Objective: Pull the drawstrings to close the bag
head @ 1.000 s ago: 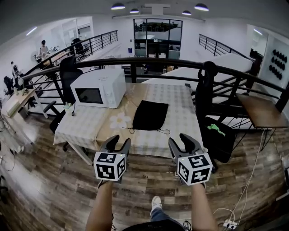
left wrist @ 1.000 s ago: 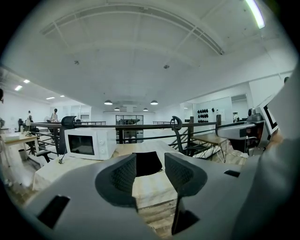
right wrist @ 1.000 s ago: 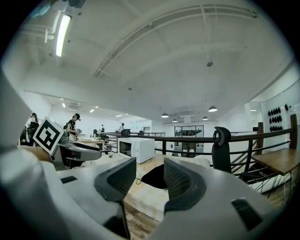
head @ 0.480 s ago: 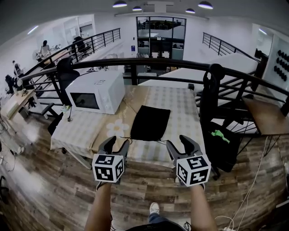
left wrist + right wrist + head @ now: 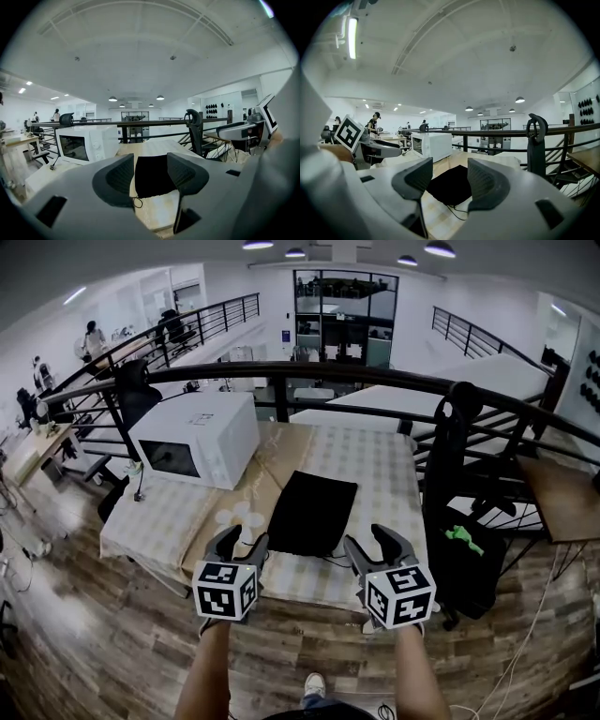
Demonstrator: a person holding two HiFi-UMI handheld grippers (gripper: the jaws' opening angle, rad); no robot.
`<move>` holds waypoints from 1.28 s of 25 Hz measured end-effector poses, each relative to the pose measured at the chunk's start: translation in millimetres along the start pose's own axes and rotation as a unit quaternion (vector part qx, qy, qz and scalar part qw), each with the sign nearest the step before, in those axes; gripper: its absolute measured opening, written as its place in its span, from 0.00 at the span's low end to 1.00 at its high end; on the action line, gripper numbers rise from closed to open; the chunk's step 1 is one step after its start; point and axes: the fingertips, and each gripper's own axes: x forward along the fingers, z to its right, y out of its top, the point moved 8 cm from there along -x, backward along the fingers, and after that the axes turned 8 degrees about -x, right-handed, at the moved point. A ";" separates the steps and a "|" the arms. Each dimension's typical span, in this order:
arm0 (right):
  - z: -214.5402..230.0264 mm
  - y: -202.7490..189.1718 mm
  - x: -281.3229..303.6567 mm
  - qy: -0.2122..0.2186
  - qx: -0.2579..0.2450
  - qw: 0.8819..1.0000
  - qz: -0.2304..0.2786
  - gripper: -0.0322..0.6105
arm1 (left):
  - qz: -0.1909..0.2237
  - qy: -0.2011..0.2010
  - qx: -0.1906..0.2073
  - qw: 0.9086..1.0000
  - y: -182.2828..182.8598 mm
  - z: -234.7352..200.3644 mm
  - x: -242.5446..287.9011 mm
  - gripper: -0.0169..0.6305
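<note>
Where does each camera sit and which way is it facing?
Head view: on the head, steeply down at the flat black fabric drawstring bag on the checked table; forearms, left claw, right claw show.
Left gripper view: on the left claw, along its jaws toward the bag.
Right gripper view: on the right claw, toward the bag; left claw shows at left.
Shared: all see the bag; both claws' jaws have just been opening, gripping nothing.

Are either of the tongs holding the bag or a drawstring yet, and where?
Nothing is held. The left tongs and right tongs have just been opening, both empty, short of the bag.
</note>
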 end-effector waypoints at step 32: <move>14.7 3.3 56.4 -0.038 0.026 0.999 -0.006 0.39 | -0.022 -0.068 0.036 0.997 22.2 -31.7 74.6 0.37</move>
